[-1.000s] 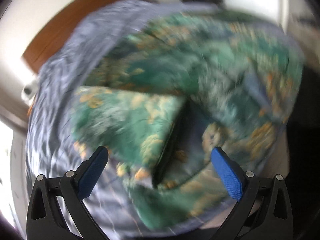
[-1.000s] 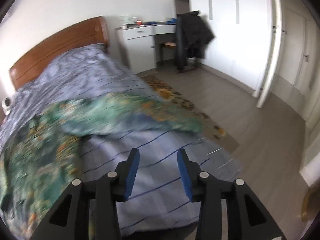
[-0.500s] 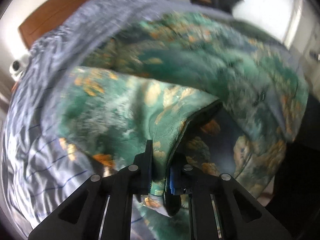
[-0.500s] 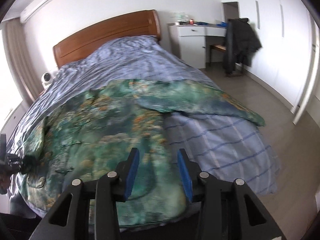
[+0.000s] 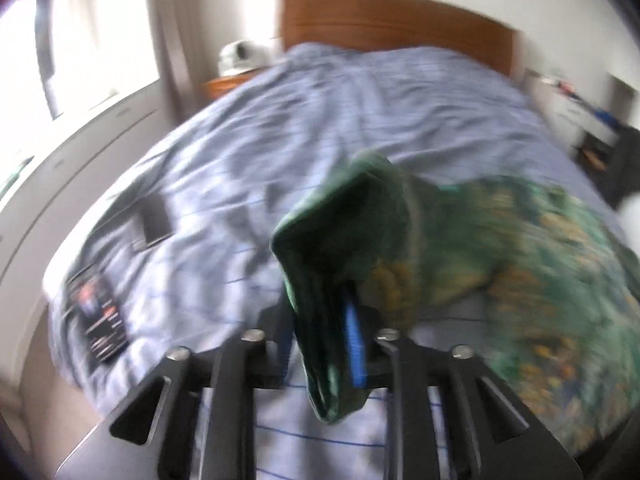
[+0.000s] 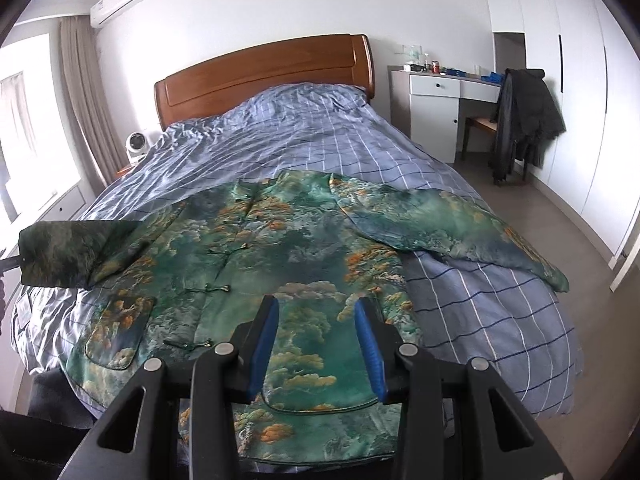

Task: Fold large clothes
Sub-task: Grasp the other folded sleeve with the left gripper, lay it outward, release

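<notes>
**Green jacket spread on the bed**

We are holding the right gripper above the hem of the green patterned jacket, its blue pads parted with nothing between them. The jacket is lying face up on the blue checked duvet. Its left sleeve is hanging lifted at the frame's left edge.
</notes>
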The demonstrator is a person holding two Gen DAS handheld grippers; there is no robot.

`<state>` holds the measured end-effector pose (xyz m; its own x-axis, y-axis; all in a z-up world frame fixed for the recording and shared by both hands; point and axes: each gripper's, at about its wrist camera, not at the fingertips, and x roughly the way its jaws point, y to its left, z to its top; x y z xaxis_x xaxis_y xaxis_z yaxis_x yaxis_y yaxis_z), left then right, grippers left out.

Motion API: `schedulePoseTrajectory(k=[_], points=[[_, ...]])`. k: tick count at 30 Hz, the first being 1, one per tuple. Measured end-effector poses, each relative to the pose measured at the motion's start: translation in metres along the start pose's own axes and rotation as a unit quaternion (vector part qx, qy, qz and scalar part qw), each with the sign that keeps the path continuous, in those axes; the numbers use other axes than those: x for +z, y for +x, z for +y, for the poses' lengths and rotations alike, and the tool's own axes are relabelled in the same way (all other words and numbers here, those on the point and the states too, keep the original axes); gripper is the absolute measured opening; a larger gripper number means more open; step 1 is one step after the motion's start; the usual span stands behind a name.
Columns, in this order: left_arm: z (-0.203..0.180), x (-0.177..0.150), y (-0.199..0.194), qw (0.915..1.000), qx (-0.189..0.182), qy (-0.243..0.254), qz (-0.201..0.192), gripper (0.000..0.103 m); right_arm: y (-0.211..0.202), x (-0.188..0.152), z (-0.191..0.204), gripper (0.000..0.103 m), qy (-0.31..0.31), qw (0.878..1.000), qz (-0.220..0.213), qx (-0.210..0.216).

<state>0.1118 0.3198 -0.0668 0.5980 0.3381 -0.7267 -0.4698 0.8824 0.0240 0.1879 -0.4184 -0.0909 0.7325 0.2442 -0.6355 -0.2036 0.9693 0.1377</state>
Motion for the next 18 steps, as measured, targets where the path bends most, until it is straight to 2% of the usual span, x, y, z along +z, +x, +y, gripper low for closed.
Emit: schedulePoseTrajectory(k=[2,4,6,8,10,12,18], points=[[0.016,-0.006,0.014,0.999,0.033,-0.026,0.012,0.052,-0.001,-0.002,0.0,0.04,0.001,1.0,0.001,0.002],[0.03,-0.017,0.018,0.9976,0.045,-0.048,0.021,0.062,-0.002,-0.004,-0.001,0.04,0.004,1.0,0.0,0.002],[0.027,-0.027,0.019,0.997,0.041,-0.058,0.03,0.064,-0.004,-0.007,-0.003,0.04,0.004,1.0,-0.004,-0.003],[0.014,-0.038,0.015,0.9977,0.035,-0.048,0.032,0.07,-0.005,-0.01,-0.004,0.042,0.003,1.0,-0.005,-0.009],[-0.009,-0.05,0.008,0.999,0.024,-0.028,0.027,0.081,-0.004,-0.012,-0.005,0.044,0.003,1.0,-0.003,-0.014],[-0.03,-0.061,0.002,0.9996,0.004,-0.011,0.024,0.085,0.0,-0.013,-0.004,0.044,0.003,1.0,0.005,-0.017],[-0.095,-0.088,-0.019,0.9975,-0.058,0.029,0.029,0.086,0.001,-0.011,0.009,0.047,-0.006,1.0,0.005,-0.012]])
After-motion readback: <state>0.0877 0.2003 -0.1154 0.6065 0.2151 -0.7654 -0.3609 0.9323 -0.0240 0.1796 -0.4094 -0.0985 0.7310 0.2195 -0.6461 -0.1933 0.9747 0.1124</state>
